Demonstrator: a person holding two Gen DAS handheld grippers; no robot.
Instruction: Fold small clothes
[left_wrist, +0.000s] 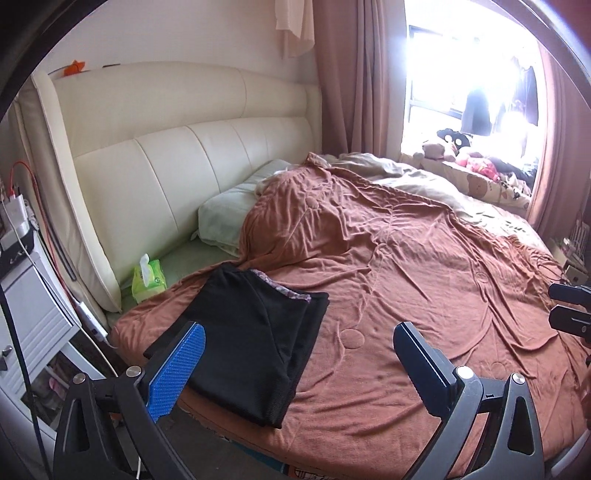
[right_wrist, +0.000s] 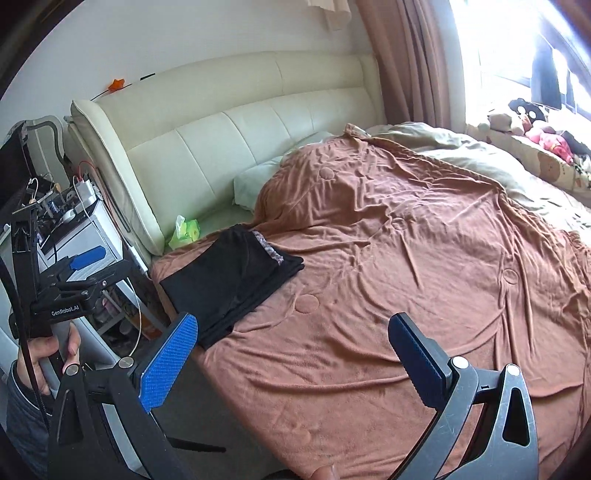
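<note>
A black folded garment (left_wrist: 251, 332) with a patterned waistband lies flat on the brown blanket (left_wrist: 406, 277), at the bed's near left corner. My left gripper (left_wrist: 299, 354) hangs above and in front of it, open wide, with nothing between its blue pads. The right wrist view shows the same garment (right_wrist: 229, 280) to the left of my right gripper (right_wrist: 291, 347), which is open and empty over the blanket (right_wrist: 406, 295). A hand holds the left gripper (right_wrist: 86, 264) off the bed's left side. The right gripper (left_wrist: 570, 306) shows at the right edge of the left wrist view.
A cream padded headboard (left_wrist: 184, 147) stands behind the bed, with a pillow (left_wrist: 225, 214) and a green tissue pack (left_wrist: 147, 277) in front of it. A white nightstand (left_wrist: 33, 306) with cables is on the left. Plush toys (left_wrist: 461, 151) lie on the window ledge, by pink curtains.
</note>
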